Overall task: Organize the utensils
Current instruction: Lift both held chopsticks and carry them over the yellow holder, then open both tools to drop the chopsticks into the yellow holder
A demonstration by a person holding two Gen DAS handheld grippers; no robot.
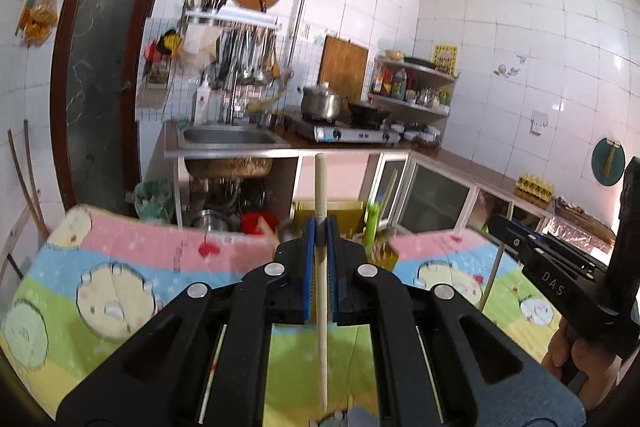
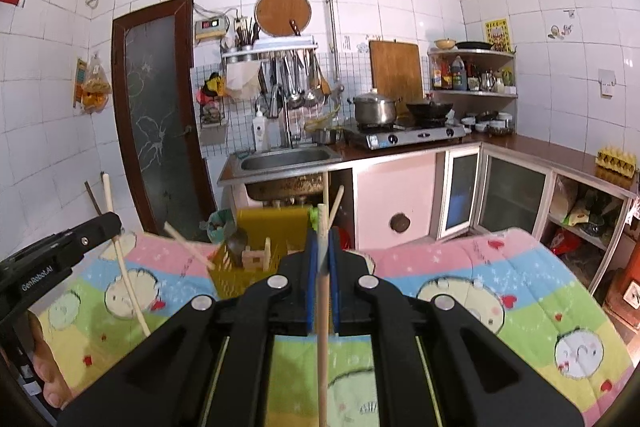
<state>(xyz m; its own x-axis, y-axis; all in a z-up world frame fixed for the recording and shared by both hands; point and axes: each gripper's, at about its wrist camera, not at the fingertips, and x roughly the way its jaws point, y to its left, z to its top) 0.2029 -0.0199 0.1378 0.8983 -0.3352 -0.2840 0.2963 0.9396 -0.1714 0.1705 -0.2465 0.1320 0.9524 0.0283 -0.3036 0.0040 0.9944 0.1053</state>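
Note:
My left gripper (image 1: 320, 227) is shut on a pale wooden chopstick (image 1: 321, 187) that stands upright between the blue pads, above the colourful cartoon cloth (image 1: 120, 267). My right gripper (image 2: 323, 235) is shut on a second wooden chopstick (image 2: 322, 327), also upright. A yellow slotted utensil basket (image 2: 240, 267) sits on the cloth just ahead of the right gripper, with chopsticks (image 2: 188, 245) and a wooden piece leaning in it. In the right wrist view the left gripper (image 2: 102, 223) shows at the left with its chopstick (image 2: 120, 259). The right gripper (image 1: 500, 227) shows at the right of the left wrist view.
A kitchen counter with a steel sink (image 2: 286, 159), a gas stove (image 2: 408, 135) with a pot and a wok runs along the far wall. Hanging ladles (image 2: 296, 79) and a corner shelf (image 2: 472, 71) stand above. A dark door (image 2: 156, 115) is at the left. Cabinets (image 2: 512, 195) line the right.

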